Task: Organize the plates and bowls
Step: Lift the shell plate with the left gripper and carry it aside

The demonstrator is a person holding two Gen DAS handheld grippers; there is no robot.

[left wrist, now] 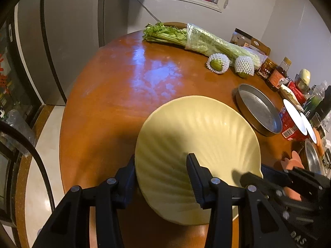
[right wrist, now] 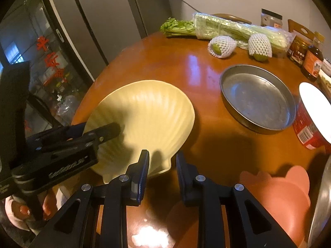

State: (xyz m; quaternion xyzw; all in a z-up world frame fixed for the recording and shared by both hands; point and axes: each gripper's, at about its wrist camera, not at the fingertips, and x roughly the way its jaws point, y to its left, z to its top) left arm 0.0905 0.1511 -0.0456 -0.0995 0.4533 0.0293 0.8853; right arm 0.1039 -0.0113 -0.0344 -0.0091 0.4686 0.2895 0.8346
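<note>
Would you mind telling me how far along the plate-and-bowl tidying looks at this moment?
Early, by the look of it. Nothing appears stacked yet. In hand: the left gripper straddles the rim of the cream shell-shaped plate, lifting its near edge off the round wooden table. The right gripper hangs open and empty. Left: the round metal pan and the pink scalloped dish sit separately.
</note>
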